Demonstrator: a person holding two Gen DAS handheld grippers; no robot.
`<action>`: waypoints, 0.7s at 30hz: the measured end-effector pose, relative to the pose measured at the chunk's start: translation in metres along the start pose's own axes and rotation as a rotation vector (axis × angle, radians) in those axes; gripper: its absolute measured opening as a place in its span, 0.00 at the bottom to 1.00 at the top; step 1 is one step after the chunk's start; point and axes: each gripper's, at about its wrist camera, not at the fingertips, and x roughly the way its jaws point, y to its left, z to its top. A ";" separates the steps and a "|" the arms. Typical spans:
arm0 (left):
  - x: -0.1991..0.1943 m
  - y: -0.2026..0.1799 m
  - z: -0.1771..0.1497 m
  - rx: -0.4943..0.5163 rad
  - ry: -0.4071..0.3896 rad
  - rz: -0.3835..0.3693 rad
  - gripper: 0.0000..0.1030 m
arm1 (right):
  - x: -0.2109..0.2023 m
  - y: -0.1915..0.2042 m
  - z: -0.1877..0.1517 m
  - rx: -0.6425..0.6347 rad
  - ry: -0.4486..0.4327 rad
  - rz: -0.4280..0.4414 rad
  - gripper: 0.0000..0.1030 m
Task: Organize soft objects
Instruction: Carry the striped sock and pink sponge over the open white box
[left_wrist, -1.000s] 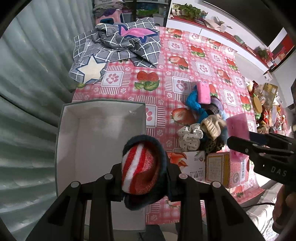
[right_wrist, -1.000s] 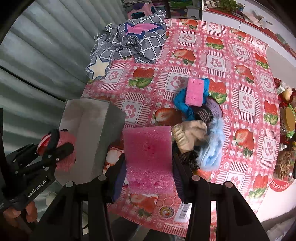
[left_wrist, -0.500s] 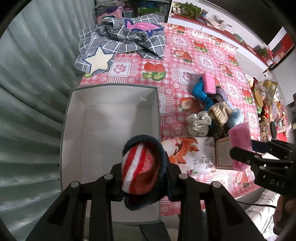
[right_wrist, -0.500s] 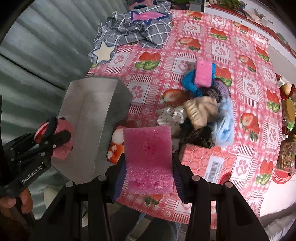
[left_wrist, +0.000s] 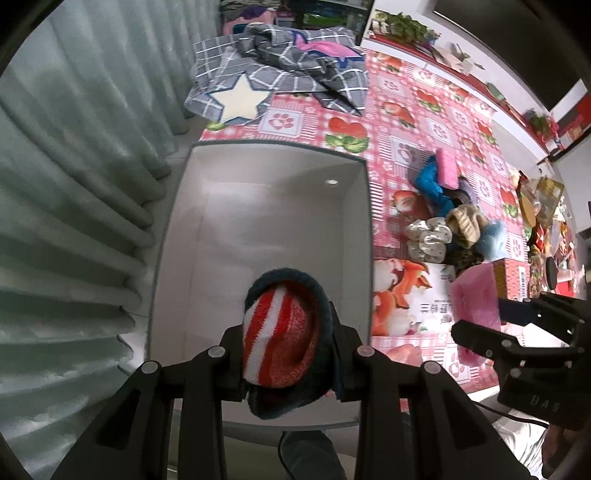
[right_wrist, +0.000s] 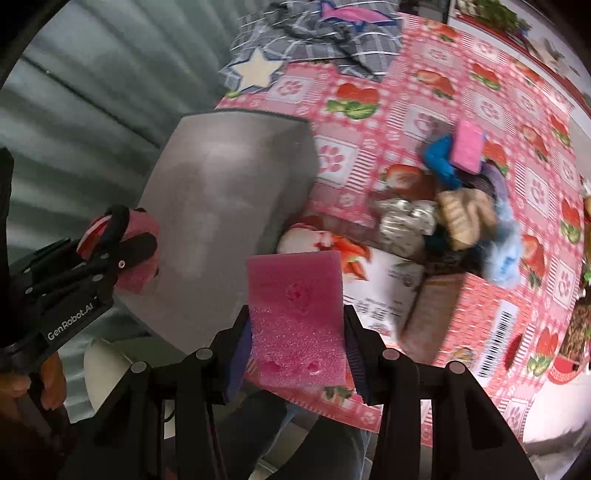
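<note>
Left gripper (left_wrist: 286, 354) clamped on a rolled red-and-white striped sock (left_wrist: 280, 339) with a dark cuff, poised above the near end of the open white box (left_wrist: 173, 236); right gripper (right_wrist: 297, 347) clamped on a pink sponge (right_wrist: 295, 317), held off to the box's right, over the printed carton (left_wrist: 406, 295) at the table edge. Probably the drop-off step: best done by carrying the sock a little further in over the bare box floor, lowering until well below the rim, then parting the fingers, so that the springy roll does not bounce out over the near wall. Wise to bring the sponge in only once the left tool is clear, since both tools crowd the same near corner; a light squeeze enough for foam, which dents visibly under the pads. From the left wrist view: the box interior, white and apparently bare, plus the right tool side-on with the sponge jutting forward. From the right wrist view: only the grey outer wall of the box, nothing of its inside, but a clearer look at the remaining pile of soft things (right_wrist: 465, 218) on the strawberry tablecloth (right_wrist: 369, 66), with a second pink sponge (right_wrist: 467, 147) resting on something blue, and the left tool side-on, sock bulging from its grip
</note>
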 end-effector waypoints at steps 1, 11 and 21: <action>0.000 0.004 -0.001 -0.007 0.000 0.002 0.34 | 0.001 0.004 0.001 -0.008 0.003 0.003 0.47; 0.003 0.041 -0.016 -0.072 0.015 0.029 0.34 | 0.015 0.050 0.014 -0.103 0.038 0.027 0.47; 0.009 0.067 -0.033 -0.111 0.044 0.047 0.34 | 0.029 0.082 0.015 -0.171 0.067 0.041 0.47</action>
